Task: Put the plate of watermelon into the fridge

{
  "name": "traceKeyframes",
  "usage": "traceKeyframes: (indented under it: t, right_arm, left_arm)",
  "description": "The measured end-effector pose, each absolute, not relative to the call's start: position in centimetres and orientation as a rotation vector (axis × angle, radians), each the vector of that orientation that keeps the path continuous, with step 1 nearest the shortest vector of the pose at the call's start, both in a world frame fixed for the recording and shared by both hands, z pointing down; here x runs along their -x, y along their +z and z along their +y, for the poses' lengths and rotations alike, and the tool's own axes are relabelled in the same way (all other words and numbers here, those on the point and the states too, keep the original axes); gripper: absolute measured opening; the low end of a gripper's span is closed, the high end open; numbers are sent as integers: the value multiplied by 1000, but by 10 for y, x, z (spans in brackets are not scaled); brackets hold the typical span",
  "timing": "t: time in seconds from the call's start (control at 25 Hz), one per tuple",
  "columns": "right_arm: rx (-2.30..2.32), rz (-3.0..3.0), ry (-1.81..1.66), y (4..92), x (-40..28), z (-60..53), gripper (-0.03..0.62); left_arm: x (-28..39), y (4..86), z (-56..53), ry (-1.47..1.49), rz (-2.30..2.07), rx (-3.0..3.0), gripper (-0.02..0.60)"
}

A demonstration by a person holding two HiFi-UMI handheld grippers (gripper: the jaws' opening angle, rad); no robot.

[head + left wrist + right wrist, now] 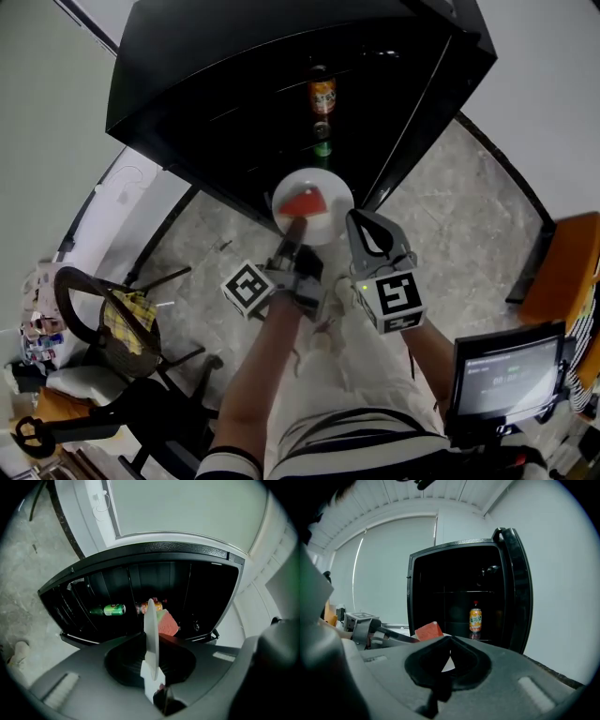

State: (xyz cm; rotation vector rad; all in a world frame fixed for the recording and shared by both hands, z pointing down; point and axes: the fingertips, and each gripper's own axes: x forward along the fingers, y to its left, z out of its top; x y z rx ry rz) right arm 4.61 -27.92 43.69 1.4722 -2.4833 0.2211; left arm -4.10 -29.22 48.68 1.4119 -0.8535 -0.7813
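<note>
1. Fridge (187, 75): black, low, its front open, with the door (518, 592) swung to the right. It is stood on a grey stone-patterned floor (450, 216) against a pale wall.
2. Orange bottle (322, 94): seen upright on a shelf inside the fridge.
3. Green bottle (322, 150): kept inside the fridge, near the orange bottle and on the side nearer the plate in the head view.
4. Plate (333, 192): white and round, held level in the air just before the open fridge. Whether its far rim is past the threshold cannot be told.
5. Watermelon (305, 202): one red wedge with a pale green rind, laid on the plate.
6. Left gripper (292, 230): clamped on the plate's near rim. In its own view the plate is seen edge-on between the jaws.
7. Right gripper (356, 218): jaws brought together with nothing between them, held just beside the plate on the right and pointed at the fridge.
8. Chair (112, 323): dark-framed, with a yellow checked cloth on it, placed well apart at the left.
</note>
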Motion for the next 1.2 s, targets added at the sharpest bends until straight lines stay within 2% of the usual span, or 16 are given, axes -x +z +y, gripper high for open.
traceKeyframes:
  t: [1.2]
  right_arm:
    - [-1548,-2508,250,487,-46,-365,-3]
  left_arm:
    - [52,513,-402,-1058,-919,-1350,21]
